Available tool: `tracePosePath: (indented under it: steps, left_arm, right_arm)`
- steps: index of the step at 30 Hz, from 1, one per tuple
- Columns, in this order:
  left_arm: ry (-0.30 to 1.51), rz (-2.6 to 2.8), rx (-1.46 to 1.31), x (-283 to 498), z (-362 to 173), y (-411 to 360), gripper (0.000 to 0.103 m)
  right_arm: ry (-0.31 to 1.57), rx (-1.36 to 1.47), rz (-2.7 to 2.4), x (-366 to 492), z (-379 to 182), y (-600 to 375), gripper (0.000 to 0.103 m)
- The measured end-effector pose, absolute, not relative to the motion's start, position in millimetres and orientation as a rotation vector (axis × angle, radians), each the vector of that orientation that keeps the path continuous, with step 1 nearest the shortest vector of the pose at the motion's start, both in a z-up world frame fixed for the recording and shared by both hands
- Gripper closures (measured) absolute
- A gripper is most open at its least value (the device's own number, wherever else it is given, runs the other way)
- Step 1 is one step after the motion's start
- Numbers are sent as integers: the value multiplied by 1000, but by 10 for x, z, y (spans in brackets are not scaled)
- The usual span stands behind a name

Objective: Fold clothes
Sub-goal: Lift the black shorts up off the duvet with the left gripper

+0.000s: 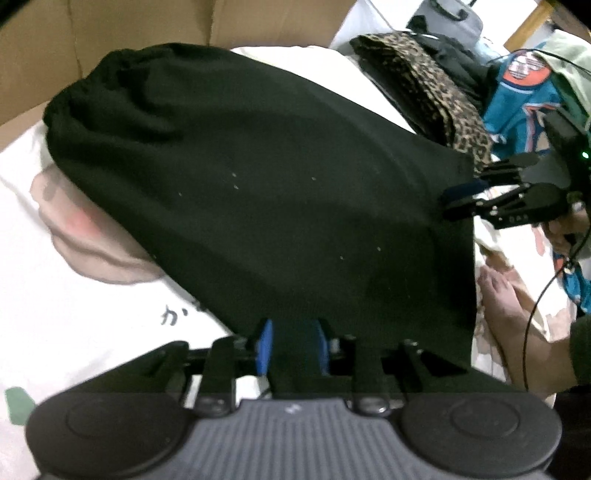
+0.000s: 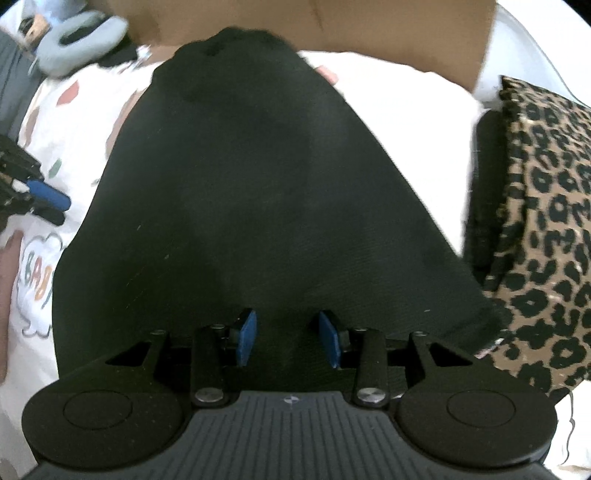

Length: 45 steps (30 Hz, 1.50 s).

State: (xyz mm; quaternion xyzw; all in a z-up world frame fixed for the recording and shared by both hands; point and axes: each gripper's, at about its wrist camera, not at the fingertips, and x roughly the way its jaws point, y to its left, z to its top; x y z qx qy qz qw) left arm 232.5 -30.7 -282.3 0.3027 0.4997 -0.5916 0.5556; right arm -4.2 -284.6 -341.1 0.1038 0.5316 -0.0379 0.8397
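Observation:
A black garment [image 1: 258,184] lies spread on a white printed bed sheet [image 1: 74,314], its far end bunched up near a cardboard box. My left gripper [image 1: 293,343] stands at the garment's near edge, its blue pads apart and not pressing on the cloth. In the right wrist view it [image 2: 55,206] hovers over the sheet, just left of the garment [image 2: 258,184]. My right gripper [image 2: 288,336] is open above the black cloth, pads wide apart. In the left wrist view it [image 1: 456,199] points at the garment's right edge.
A folded leopard-print cloth [image 2: 546,221] lies right of the garment, with a blue jersey [image 1: 517,96] behind it. The cardboard box [image 2: 369,29] blocks the far side. A grey neck pillow [image 2: 81,37] sits far left. A person's bare foot [image 1: 502,295] and a cable [image 1: 535,314] are near the right gripper.

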Motion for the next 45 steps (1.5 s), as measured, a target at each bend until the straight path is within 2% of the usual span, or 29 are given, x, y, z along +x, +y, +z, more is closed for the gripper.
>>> tracePosePath:
  steps: [9, 14, 23, 45]
  left_arm:
    - [1158, -1356, 811, 2235, -2507, -532, 65]
    - [1141, -1301, 795, 1963, -2470, -834, 65]
    - [1181, -1154, 626, 1791, -2350, -699, 63]
    - [1404, -813, 109, 985, -2980, 19, 60]
  right_arm:
    - [988, 308, -149, -170, -3291, -3071, 58]
    - [936, 346, -193, -334, -3290, -3233, 58]
    - [879, 423, -284, -631, -3445, -3507, 58]
    - [837, 456, -319, -821, -3610, -3679, 59]
